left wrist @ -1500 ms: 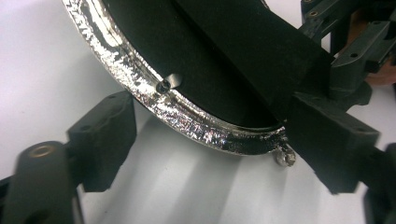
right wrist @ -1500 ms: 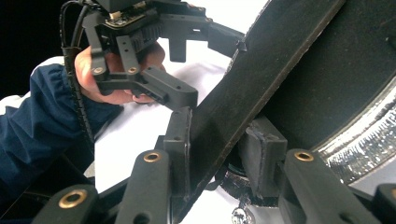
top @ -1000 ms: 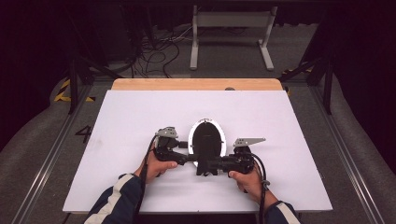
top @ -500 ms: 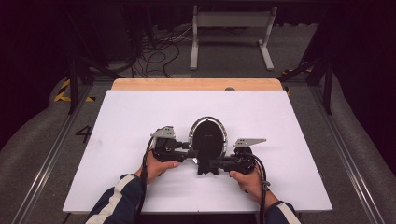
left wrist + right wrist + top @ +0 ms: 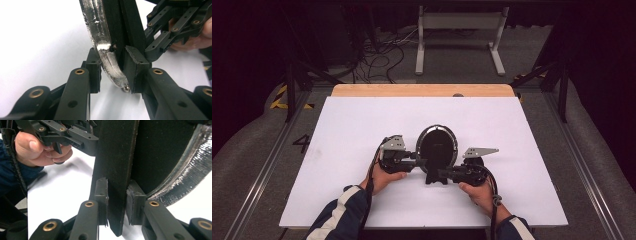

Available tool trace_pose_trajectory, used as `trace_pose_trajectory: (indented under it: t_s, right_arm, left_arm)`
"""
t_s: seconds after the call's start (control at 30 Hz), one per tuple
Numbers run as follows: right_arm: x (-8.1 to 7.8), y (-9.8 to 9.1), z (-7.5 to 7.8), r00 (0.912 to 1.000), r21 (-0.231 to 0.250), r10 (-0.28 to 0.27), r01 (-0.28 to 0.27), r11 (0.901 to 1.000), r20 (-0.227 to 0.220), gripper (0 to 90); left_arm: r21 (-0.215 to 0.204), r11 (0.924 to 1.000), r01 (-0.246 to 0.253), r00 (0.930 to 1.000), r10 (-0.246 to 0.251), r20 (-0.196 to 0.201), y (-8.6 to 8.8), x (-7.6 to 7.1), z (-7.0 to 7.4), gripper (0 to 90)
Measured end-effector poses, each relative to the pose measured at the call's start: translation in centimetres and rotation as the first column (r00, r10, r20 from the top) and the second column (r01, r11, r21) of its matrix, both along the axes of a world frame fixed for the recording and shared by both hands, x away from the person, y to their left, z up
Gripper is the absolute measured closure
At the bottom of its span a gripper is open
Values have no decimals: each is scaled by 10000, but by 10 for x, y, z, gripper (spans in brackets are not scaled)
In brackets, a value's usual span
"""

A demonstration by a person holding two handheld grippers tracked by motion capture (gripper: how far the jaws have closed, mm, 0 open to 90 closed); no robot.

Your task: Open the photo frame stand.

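Mirror (image 5: 437,146) at the middle of the white table (image 5: 362,125), standing up on edge with its black back toward the camera above, silver rim ringing the oval. Both hands are on it now. The left gripper (image 5: 418,161) comes in from the left side, and its jaws have just been closing with the mirror's edge between them. In the left gripper view the two pads (image 5: 93,65) are clamped on the lower rim of the mirror (image 5: 106,45), one on the shiny silver side, one on the black backing, a small screw showing just above the grip. That claw is grasping the mirror.

Over to the right gripper (image 5: 443,175): it sits low, at the black stand (image 5: 435,177) under the oval. In the right gripper view the stand (image 5: 117,170) is a flat black strip running straight down between the pads (image 5: 101,192), pinched from both sides, with the silver rim curving away at the right. Clenched on the stand, then. The left hand (image 5: 40,148) shows beyond it, wrapped around its own gripper handle.
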State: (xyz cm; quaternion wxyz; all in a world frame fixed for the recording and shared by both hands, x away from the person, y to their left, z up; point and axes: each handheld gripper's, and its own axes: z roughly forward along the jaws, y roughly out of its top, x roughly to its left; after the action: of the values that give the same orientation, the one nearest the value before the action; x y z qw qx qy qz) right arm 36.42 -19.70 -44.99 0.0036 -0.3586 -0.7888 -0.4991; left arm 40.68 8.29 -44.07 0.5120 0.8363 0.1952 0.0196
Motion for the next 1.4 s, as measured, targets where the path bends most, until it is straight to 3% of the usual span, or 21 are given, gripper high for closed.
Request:
trace_pose_trajectory:
  t_s: [0.3,0.47,0.57,0.73,1.03,1.2,1.3,1.4]
  right_arm:
    - [2,1,5,9997,-62,-109,110,9999,238,741]
    - [2,2,8,9993,-115,-153,157,9998,337,739]
    - [3,3,9,9992,-124,-173,178,9998,372,737]
    - [5,3,9,9988,-125,-282,287,9995,398,734]
    - [6,5,9,9987,-308,-256,270,9992,441,731]
    - [5,7,8,9984,-486,-305,328,9983,476,728]
    - [6,7,8,9985,-490,-303,326,9983,462,727]
    - [5,7,7,9984,-612,-316,345,9975,477,725]
  left_arm:
    - [287,9976,-630,9921,595,1101,-4,-2,4,682]
    - [492,9929,-1079,9793,976,1776,-6,-2,6,689]
    - [568,9915,-1172,9765,1047,1883,-7,-2,6,688]
    - [725,9868,-1449,9662,1253,2254,-10,-1,7,686]
    - [929,9751,-2013,9435,1675,2858,-11,3,5,698]
    - [987,9720,-2133,9390,1761,2953,-12,3,4,700]
    - [1112,9687,-2218,9315,1768,3180,-14,3,4,700]
    - [1115,9677,-2262,9284,1796,3252,-14,3,4,698]
